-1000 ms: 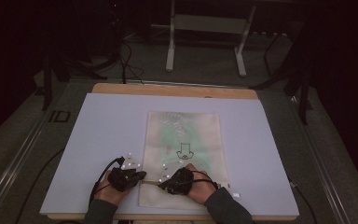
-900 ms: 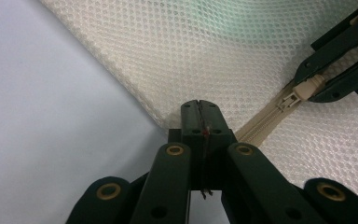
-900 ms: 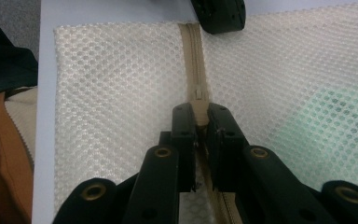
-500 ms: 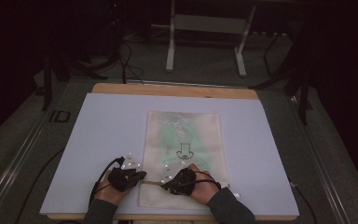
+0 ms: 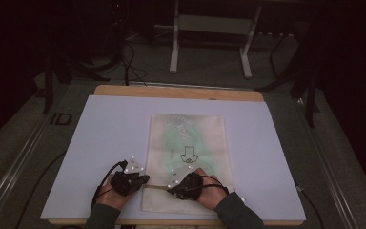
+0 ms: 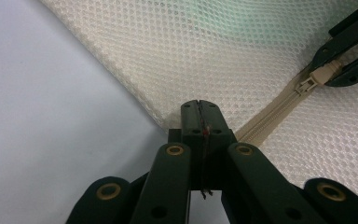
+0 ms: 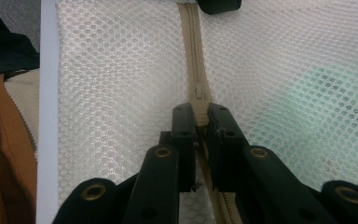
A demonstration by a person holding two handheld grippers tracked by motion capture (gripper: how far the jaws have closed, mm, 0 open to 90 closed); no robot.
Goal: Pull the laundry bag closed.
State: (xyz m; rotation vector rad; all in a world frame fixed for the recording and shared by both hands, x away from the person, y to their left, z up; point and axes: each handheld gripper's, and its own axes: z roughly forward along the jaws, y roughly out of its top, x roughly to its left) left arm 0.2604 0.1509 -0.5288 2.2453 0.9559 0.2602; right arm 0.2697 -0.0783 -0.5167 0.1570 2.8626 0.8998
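At the lower centre of the high view, a cream mesh bag [image 5: 187, 143] lies flat on a white board [image 5: 105, 138], something green showing through it. Its beige zipper [image 7: 193, 56] runs across the bag's near end. The left gripper [image 5: 142, 179] sits at the bag's left edge, jaws pressed together at the corner [image 6: 168, 122] where the zipper ends. The right gripper [image 5: 176, 187], just right of it, is clamped on the zipper pull [image 7: 199, 112]; in the left gripper view it appears at upper right.
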